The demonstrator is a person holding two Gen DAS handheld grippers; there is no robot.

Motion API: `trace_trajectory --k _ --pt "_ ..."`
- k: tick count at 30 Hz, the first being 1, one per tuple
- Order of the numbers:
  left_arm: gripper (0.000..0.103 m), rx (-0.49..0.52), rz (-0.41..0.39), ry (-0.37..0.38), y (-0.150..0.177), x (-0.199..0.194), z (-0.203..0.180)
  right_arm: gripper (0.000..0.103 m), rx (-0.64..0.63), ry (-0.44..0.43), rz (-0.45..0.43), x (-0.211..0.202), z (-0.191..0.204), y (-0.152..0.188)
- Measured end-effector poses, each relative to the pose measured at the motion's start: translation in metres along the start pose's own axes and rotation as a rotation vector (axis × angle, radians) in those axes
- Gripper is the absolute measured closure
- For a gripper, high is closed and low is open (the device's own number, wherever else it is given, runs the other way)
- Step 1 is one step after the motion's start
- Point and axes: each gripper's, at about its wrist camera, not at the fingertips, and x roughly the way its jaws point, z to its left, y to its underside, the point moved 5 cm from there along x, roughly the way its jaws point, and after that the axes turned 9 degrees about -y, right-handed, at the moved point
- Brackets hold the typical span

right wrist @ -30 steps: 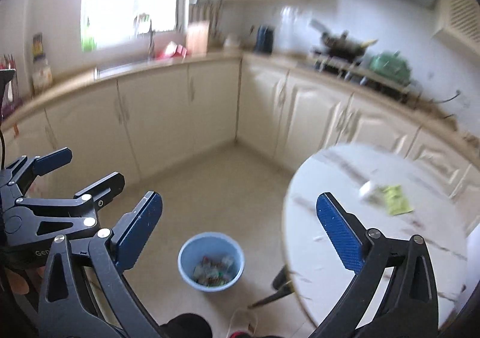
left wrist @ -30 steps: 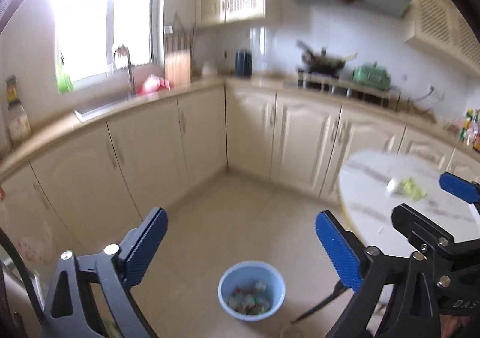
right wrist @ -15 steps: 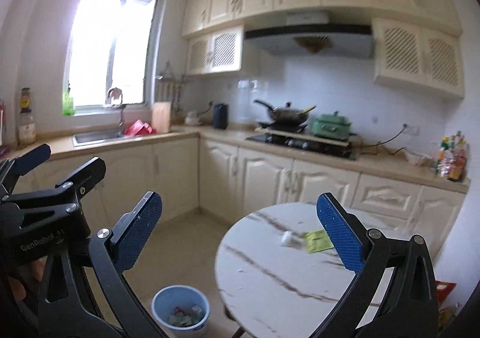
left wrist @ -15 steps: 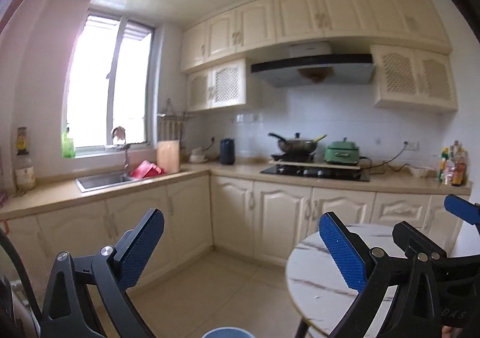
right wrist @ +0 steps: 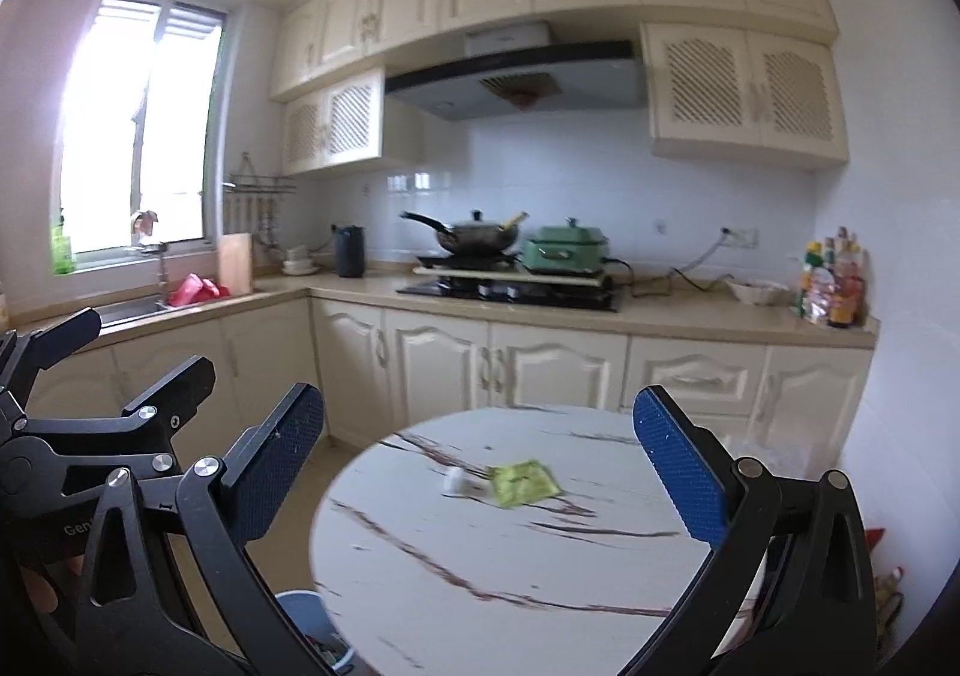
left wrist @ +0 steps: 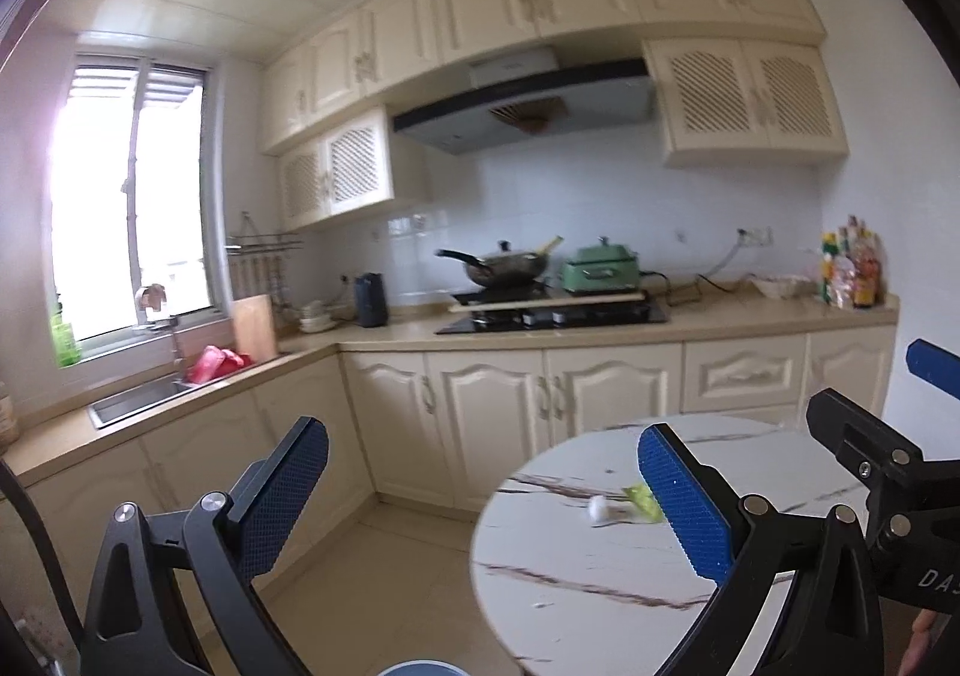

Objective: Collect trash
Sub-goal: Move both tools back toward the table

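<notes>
Two grippers sit in front of me, and both views have swung up since a second ago: then I looked down at floor and bin, now I face the cream L-shaped cabinets [right wrist: 498, 370], with panelled doors below and lattice-fronted ones above. The round table [right wrist: 516, 556], white marble-look with dark red-brown veins and a smooth sheen, has come from the right edge of the right wrist view to the lower centre. The glossy black hob [right wrist: 510, 289] carries a dark wok [right wrist: 477, 238] and a boxy green cooker [right wrist: 564, 253].

The blue plastic bin [right wrist: 303, 613], round, was in full view before; now only a sliver of rim shows at the table's left edge, low in frame, with scraps inside.

My left gripper [left wrist: 480, 496] stands wide open, holding nothing, its blue pads cross-hatched on black metal arms. My right gripper [right wrist: 480, 472] is spread just as wide and empty too.

The trash lies on the tabletop toward its far side: a flat, crinkled yellow-green wrapper [right wrist: 522, 482] and, just beside it on the left, a small white crumpled lump [right wrist: 454, 481]. Whether they touch I cannot tell through the blur. Both lie well apart from either gripper's pads.
</notes>
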Motion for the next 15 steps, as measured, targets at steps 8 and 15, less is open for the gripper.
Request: trace_trajectory --k 8,15 --pt "0.001 0.076 0.194 0.119 -0.028 0.121 -0.019 0.0 0.064 0.083 0.117 0.049 -0.074 0.02" --pt "0.001 0.079 0.423 0.217 -0.021 0.233 -0.043 0.0 0.152 0.121 0.326 0.126 -0.133 0.068"
